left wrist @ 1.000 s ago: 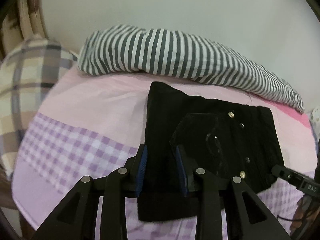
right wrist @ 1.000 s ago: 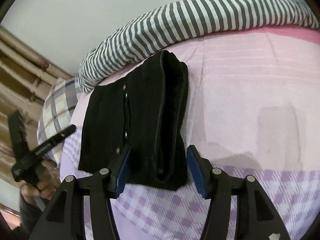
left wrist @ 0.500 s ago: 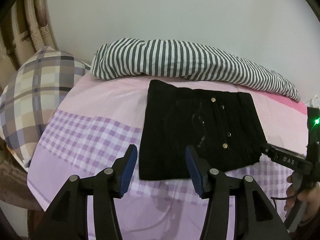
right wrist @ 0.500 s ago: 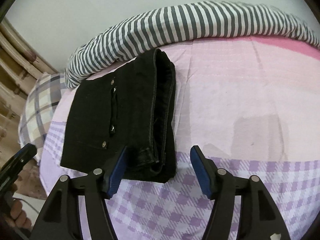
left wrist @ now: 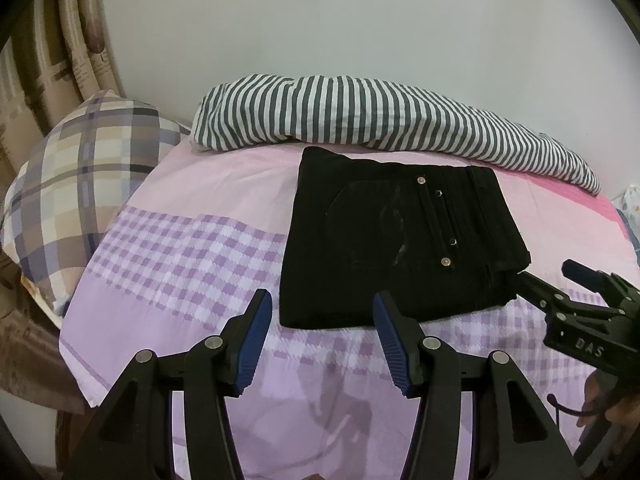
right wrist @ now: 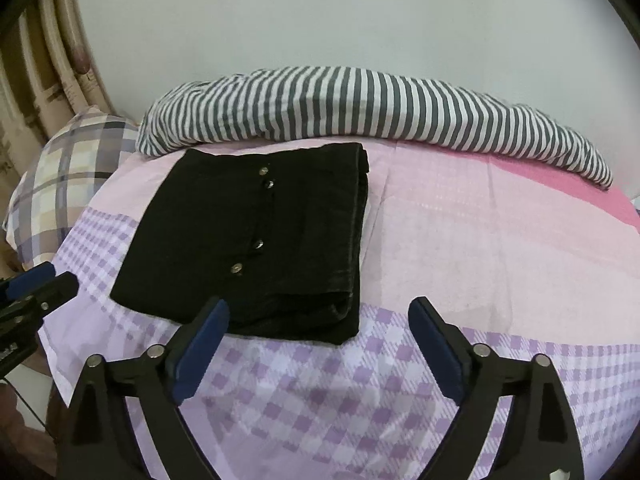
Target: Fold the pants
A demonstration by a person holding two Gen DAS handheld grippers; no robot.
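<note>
1. Compared with a second ago: left gripper (left wrist: 322,312) backed away from the black pants (left wrist: 396,248), no longer straddling the near hem; fabric now entirely beyond the blue pads, none between them.
2. Gap between the left jaws wider than a second ago, unchanged over the last half second; nothing gripped.
3. Right gripper (right wrist: 320,316) likewise pulled back and up from the pants' thick folded edge; jaws opening right now, clearly farther apart than half a second ago, only checked sheet between them.
4. Pants (right wrist: 256,240) in the same spot as before: folded into one flat rectangle on the bedsheet (left wrist: 180,252), just in front of the striped bedding (left wrist: 360,116), stacked layers along the right edge.
5. More of the room in view than earlier: curtain (left wrist: 68,40) at left, more of the wall.
6. Counts: one pair of pants; four metal studs in a row on its top face; two grippers, each with two blue-padded fingers; one plaid pillow (left wrist: 68,184); one striped roll of bedding; one pink-and-purple sheet.
7. Right gripper's body visible at the right edge of the left view, part of a hand (left wrist: 600,404) beneath it.
</note>
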